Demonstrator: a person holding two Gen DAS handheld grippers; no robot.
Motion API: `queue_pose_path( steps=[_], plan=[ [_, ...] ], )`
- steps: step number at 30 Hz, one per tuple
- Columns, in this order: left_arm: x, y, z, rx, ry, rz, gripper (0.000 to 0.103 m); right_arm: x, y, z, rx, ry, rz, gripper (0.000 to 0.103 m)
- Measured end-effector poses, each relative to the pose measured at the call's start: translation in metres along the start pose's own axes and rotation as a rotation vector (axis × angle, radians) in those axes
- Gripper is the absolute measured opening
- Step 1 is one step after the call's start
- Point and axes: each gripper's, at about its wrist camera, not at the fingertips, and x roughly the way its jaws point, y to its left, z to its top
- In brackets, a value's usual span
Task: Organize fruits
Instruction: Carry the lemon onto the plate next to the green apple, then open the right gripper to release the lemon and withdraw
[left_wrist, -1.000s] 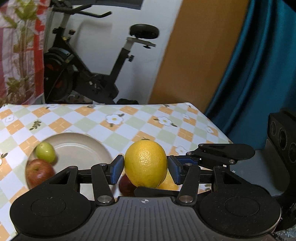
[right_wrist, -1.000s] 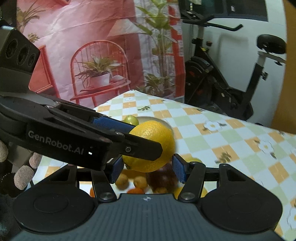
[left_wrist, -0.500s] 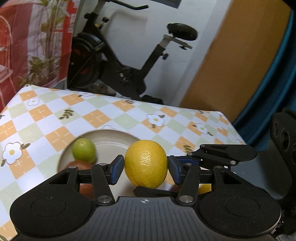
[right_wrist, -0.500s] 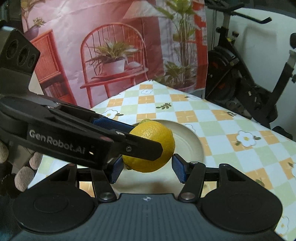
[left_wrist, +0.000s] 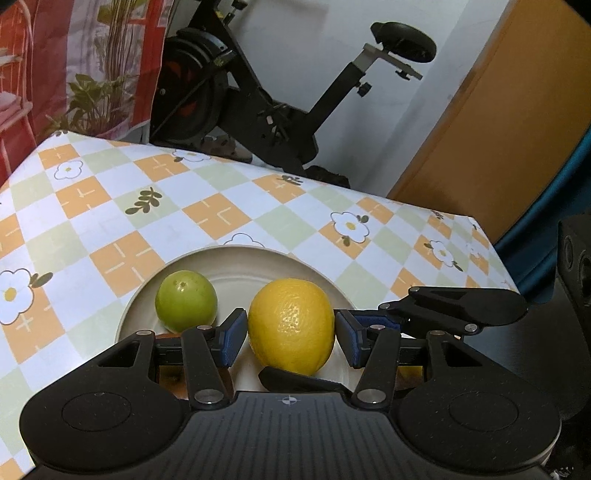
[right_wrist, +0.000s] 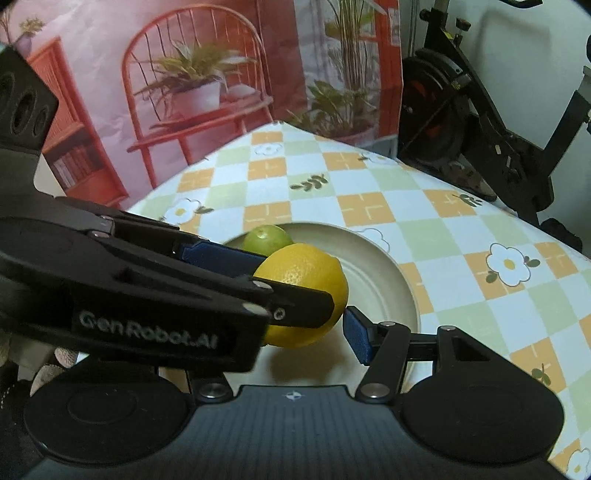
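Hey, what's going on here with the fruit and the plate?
A person is sorting fruit with two handheld tools. Both the left tool and the right tool are closed on the same yellow lemon, crossing each other around it. They hold it over a beige plate on the checkered tablecloth. A small green fruit already sits on the plate. The lemon has not been set down yet.

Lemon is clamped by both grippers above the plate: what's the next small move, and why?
Probably ease it down to the plate. The lemon, held by the left gripper and right gripper, hangs above bare plate beside the green fruit, its shadow beneath.
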Motion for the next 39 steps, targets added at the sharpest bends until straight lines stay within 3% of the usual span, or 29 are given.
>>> queue_pose_path(
  steps=[10, 20, 30, 39],
  plan=[
    [0.007, 0.024, 0.005, -0.113, 0.002, -0.027, 0.056, 0.017, -0.002, 0.014, -0.077, 0.059, -0.018, 0.060],
    [0.014, 0.023, 0.009, -0.118, -0.005, -0.008, 0.054, 0.030, -0.003, 0.017, -0.085, 0.090, -0.046, 0.058],
    [-0.003, 0.018, 0.015, -0.094, -0.059, -0.020, 0.053, 0.018, -0.008, 0.026, -0.085, 0.043, -0.063, 0.053],
    [-0.029, 0.003, 0.018, -0.057, -0.123, -0.006, 0.053, -0.025, -0.030, 0.020, -0.110, -0.022, -0.118, 0.053]
  ],
)
